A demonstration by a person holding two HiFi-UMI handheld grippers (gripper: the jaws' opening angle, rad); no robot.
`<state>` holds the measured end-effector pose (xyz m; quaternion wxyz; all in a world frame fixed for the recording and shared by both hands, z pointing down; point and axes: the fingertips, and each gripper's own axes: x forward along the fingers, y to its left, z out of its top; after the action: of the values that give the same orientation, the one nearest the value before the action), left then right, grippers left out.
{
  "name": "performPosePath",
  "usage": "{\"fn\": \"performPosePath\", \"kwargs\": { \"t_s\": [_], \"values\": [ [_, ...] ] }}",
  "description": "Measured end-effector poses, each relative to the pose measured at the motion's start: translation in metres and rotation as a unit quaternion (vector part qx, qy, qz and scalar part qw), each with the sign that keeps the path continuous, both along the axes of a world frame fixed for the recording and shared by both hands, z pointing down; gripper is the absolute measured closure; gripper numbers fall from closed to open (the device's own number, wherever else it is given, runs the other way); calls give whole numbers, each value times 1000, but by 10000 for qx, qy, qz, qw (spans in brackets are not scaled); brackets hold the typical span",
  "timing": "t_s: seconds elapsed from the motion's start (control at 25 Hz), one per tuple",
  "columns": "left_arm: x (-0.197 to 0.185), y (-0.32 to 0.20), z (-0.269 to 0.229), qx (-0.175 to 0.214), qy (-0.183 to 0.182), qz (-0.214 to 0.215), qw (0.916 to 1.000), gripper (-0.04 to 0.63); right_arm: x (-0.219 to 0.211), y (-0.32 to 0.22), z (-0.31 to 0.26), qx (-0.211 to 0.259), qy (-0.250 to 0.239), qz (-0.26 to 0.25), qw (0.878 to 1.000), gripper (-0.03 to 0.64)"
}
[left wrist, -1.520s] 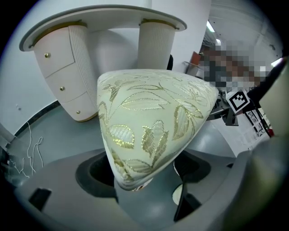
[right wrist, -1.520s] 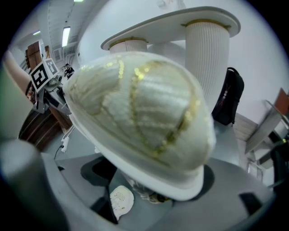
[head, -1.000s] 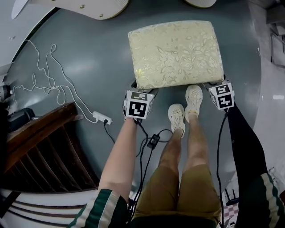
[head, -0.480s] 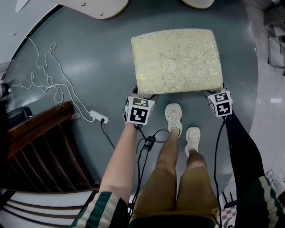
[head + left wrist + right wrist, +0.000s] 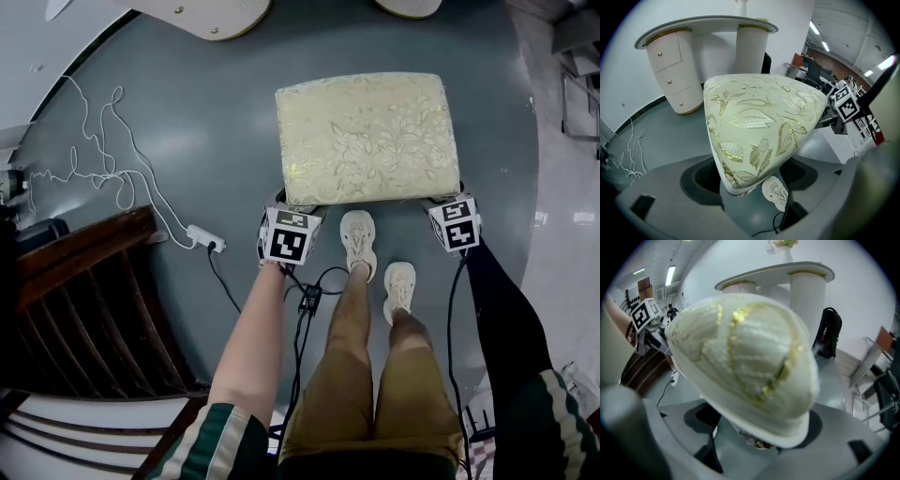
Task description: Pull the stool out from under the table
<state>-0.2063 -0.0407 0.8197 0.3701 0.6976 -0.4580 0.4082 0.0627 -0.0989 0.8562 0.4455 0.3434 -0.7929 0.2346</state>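
Two cords cross the grey floor (image 5: 187, 122) at the left: a thin white one (image 5: 94, 173) looping above dark wooden slats (image 5: 84, 319), and a black one (image 5: 221, 277) running from a white power strip (image 5: 204, 240). Just right of the strip, the left gripper (image 5: 296, 204) is clamped on the near left corner of the stool (image 5: 366, 136); in the left gripper view that cushion corner fills the space between its jaws. The stool's cream, gold-leafed seat stands on open floor, clear of the white table (image 5: 202, 17) at the top edge. The person's pale shoes (image 5: 357, 240) stand just in front of the stool. The right gripper (image 5: 448, 201) grasps the near right corner, though the blurred cushion seems to hide the pads' contact.
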Motion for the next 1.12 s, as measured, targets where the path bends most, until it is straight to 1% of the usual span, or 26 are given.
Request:
{"fn": "performPosePath", "kwargs": {
  "t_s": [0.2, 0.36, 0.44, 0.6, 0.68, 0.8, 0.96, 1.12],
  "values": [
    [4, 2, -11, -202, -21, -191, 9996, 212, 1, -6, -8, -89, -13, -105, 9999, 227],
    [6, 9, -18, -646, -37, -208, 9977, 212, 1, 1, -11, -518, -31, -145, 9985, 225],
    [6, 9, -22, -780, -39, -190, 9968, 212, 2, 4, -13, -670, -32, -135, 9977, 225],
    [3, 3, -23, -778, -29, -222, 9967, 212, -1, -6, -13, -666, -25, -198, 9976, 225],
    [3, 0, -26, -883, -32, -221, 9958, 213, -1, -9, -15, -751, -18, -208, 9970, 225],
    [5, 6, -28, -1016, -69, -195, 9946, 213, 1, 1, -16, -859, -49, -154, 9962, 225],
    [5, 8, -23, -978, -129, -189, 9949, 215, 0, 1, -11, -732, -113, -100, 9972, 225],
    [7, 10, -19, -998, -151, -244, 9946, 216, 2, 2, -7, -742, -82, -118, 9971, 225]
  ]
}}
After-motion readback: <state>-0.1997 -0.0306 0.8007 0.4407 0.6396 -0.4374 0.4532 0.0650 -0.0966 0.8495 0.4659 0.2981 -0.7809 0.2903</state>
